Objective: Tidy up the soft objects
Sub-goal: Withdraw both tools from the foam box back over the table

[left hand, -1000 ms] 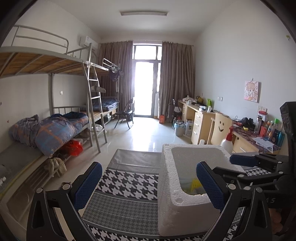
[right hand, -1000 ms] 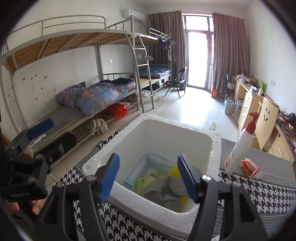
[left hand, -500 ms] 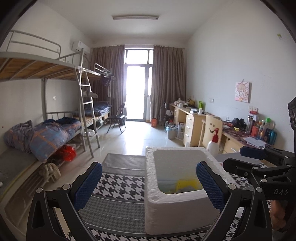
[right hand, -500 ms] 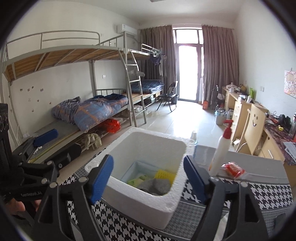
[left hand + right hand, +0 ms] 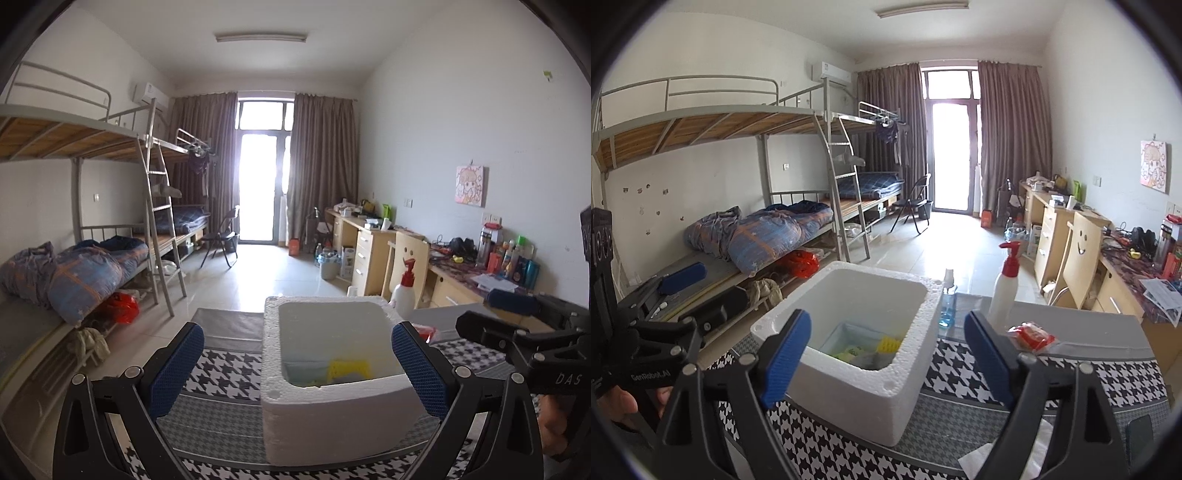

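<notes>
A white foam box (image 5: 332,413) (image 5: 864,376) stands on the houndstooth tablecloth (image 5: 221,373) (image 5: 1108,373). Inside lie soft items: a yellow sponge (image 5: 349,369) (image 5: 888,345), a grey cloth (image 5: 873,360), a green piece (image 5: 846,355) and a light blue cloth (image 5: 846,334). My left gripper (image 5: 295,373) is open and empty, held back from the box's near wall. My right gripper (image 5: 886,360) is open and empty, held back above the box's near corner. Each gripper shows at the edge of the other's view.
A white pump bottle with a red top (image 5: 1004,291) (image 5: 402,295), a small blue spray bottle (image 5: 947,306) and a red packet (image 5: 1032,336) stand behind the box. White tissue (image 5: 1015,458) lies at the table's near edge. Bunk beds left, desks right.
Both grippers have drawn back and up from the box, so it looks smaller and farther. Both stayed open and empty. The items in the box have not moved.
</notes>
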